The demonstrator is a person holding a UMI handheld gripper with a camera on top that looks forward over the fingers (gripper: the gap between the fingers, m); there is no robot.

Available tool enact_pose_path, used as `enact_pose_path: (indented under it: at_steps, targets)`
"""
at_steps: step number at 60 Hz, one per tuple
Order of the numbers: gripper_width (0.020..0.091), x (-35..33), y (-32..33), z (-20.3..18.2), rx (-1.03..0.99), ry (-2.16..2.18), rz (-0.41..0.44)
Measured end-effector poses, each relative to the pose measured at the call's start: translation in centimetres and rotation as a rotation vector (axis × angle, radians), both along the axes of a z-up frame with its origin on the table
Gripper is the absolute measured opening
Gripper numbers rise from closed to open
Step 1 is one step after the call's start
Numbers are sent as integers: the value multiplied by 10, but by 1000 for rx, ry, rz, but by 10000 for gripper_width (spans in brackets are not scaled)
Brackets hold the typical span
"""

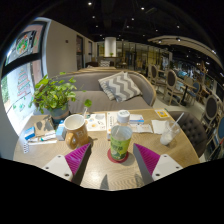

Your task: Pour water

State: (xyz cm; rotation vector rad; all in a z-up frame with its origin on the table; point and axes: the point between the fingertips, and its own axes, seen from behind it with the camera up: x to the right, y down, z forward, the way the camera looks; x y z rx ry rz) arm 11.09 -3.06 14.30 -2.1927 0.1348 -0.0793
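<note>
Café-like surroundings are stretching away behind a wooden desk (pixel 150 140), with a sofa and striped cushion (pixel 120 86) beyond it and a leafy potted plant (pixel 52 97) standing off to one side. On the desk, a green patterned cup (pixel 120 143) is sitting on a dark round coaster (pixel 121 156), just ahead of the hand-held gripper (pixel 112 160) and roughly centred on the gap between its fingers. Those fingers are standing wide apart, their magenta pads (pixel 77 158) showing on either side with nothing pressed between them; the cup is resting on its own support, apart from both. A white mug with an orange interior (pixel 74 129) is standing near the plant side, and a small white cup (pixel 123 117) is sitting farther back among papers and small items too small to name. Judging from this, the task is only at its approach stage: nothing is being held, and no water is moving. Which vessel is the source cannot be told for certain, though the green cup looks the likeliest target of the reach. The next move would call for easing forward until the cup stands fully between the pads, then closing evenly on its sides, keeping it upright so nothing spills before the tilt toward a receiving mug.
</note>
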Motion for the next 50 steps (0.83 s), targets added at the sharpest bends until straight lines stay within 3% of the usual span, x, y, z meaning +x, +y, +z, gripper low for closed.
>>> enact_pose_path:
  at_steps: [12, 24, 50]
  targets:
    - [853, -52, -93, 71, -39, 53, -45]
    - [856, -92, -159, 115, -22, 59, -44]
    - [852, -104, -192, 140, -3, -20, -37]
